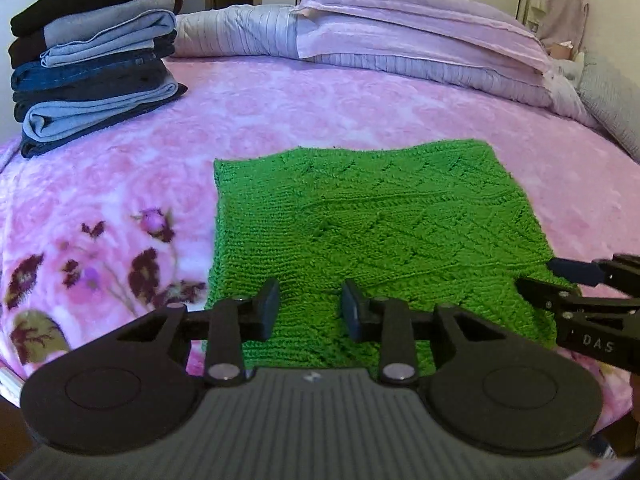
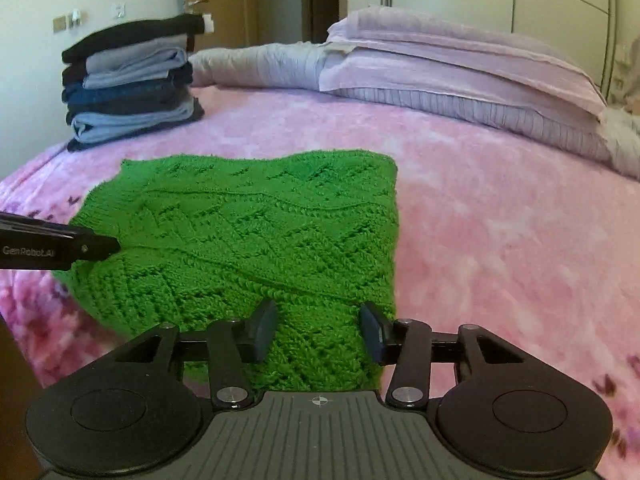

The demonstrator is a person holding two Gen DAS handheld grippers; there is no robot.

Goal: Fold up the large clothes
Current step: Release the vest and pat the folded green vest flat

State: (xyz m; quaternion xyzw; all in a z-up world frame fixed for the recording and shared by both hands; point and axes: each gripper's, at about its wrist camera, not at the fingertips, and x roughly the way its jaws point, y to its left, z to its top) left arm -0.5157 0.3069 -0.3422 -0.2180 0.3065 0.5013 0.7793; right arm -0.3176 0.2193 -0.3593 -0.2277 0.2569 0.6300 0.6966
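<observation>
A bright green knitted sweater [image 1: 360, 224] lies folded into a flat rectangle on the pink flowered bedspread [image 1: 120, 184]. My left gripper [image 1: 310, 306] hovers open over its near edge, left of middle, with nothing between the fingers. The right gripper [image 2: 318, 328] stands open over the sweater [image 2: 248, 232] at its near right corner, also holding nothing. The right gripper's fingers [image 1: 576, 274] enter the left wrist view from the right, at the sweater's right edge. Part of the left gripper's body [image 2: 60, 246] shows at the left of the right wrist view.
A tall stack of folded dark and grey clothes [image 1: 96, 60] sits at the far left of the bed. Lilac pillows [image 1: 420, 36] and a folded quilt [image 1: 236, 32] line the far side. Wardrobe doors [image 2: 520, 0] stand behind.
</observation>
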